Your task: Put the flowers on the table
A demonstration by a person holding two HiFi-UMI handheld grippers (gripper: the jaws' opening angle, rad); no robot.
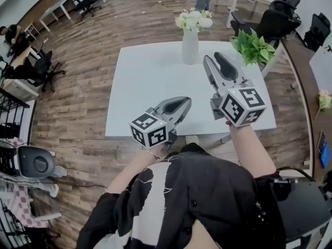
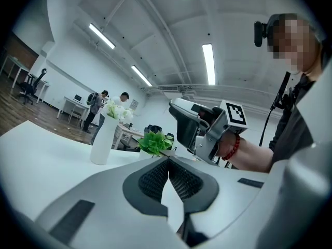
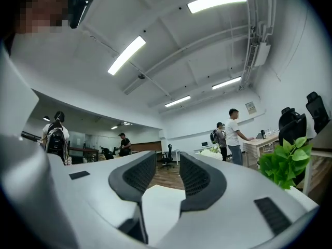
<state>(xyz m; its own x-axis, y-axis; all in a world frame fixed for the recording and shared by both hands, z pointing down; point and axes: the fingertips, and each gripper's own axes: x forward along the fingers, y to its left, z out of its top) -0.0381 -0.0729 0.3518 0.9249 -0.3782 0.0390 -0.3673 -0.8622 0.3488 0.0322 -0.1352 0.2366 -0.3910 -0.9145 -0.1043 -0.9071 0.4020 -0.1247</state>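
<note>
Head view: ahead of closed left gripper and parted, empty right gripper, fragile vase of flowers likely suits mid-body grip.

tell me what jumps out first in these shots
The white vase of flowers stands at the far edge of the white table, with a green leafy plant by the far right corner. Nearer, the left gripper is shut and the right gripper open, both empty.
</note>
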